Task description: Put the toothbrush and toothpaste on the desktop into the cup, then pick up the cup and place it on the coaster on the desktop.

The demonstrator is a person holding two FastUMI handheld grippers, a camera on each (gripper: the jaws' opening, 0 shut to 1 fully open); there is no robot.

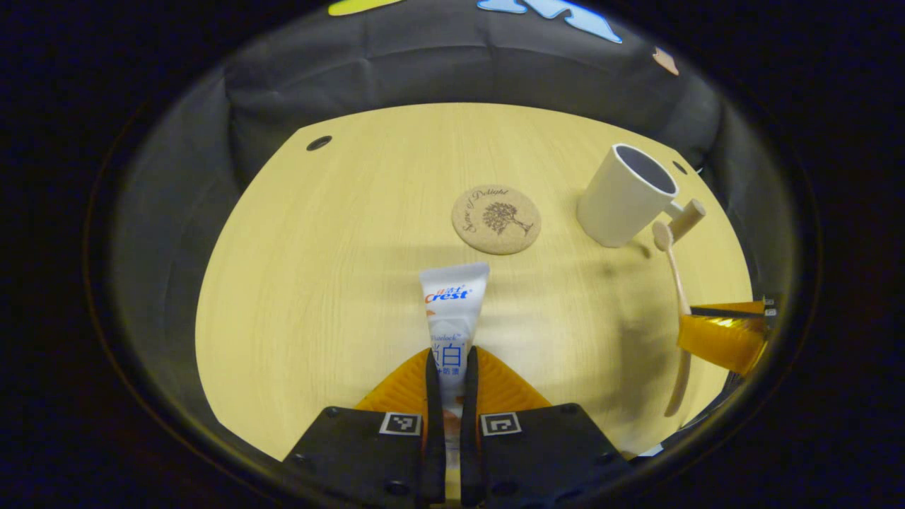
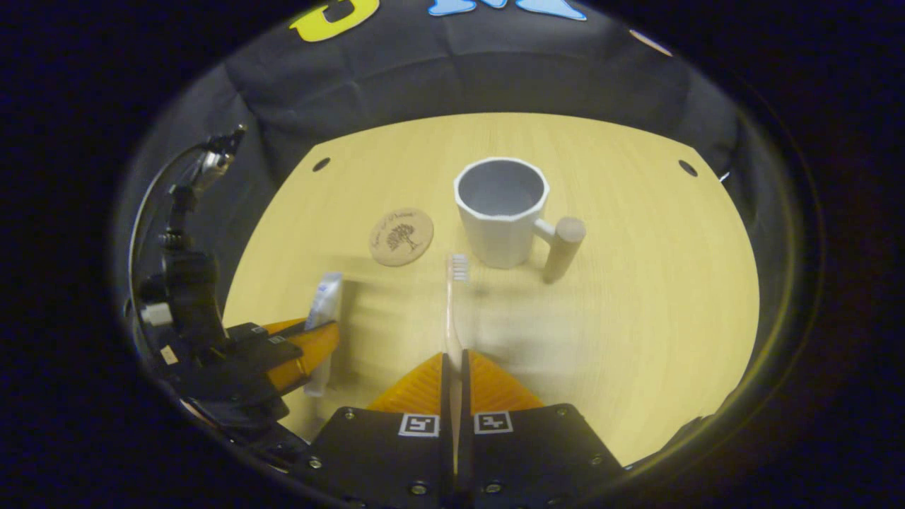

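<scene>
My left gripper (image 1: pixel 451 364) is shut on the white toothpaste tube (image 1: pixel 452 304), which sticks forward above the wooden desktop (image 1: pixel 318 283). Beyond it lies the round cork coaster (image 1: pixel 496 219), and the white cup (image 1: pixel 626 194) with a wooden handle stands at the far right. My right gripper (image 2: pixel 456 364) is shut on the pale toothbrush (image 2: pixel 452 304), bristles pointing toward the cup (image 2: pixel 502 212). The coaster (image 2: pixel 401 236) lies left of the cup. The right gripper (image 1: pixel 725 336) with the toothbrush (image 1: pixel 675 276) also shows at the right of the left gripper view; the left gripper (image 2: pixel 300 346) with the tube (image 2: pixel 325 300) shows at the left of the right gripper view.
Black cloth walls (image 1: pixel 452 63) close in the desktop at the back and sides. Small dark holes (image 1: pixel 319 143) mark the desktop's far corners. A cable and camera mount (image 2: pixel 191 233) rise behind the left gripper in the right gripper view.
</scene>
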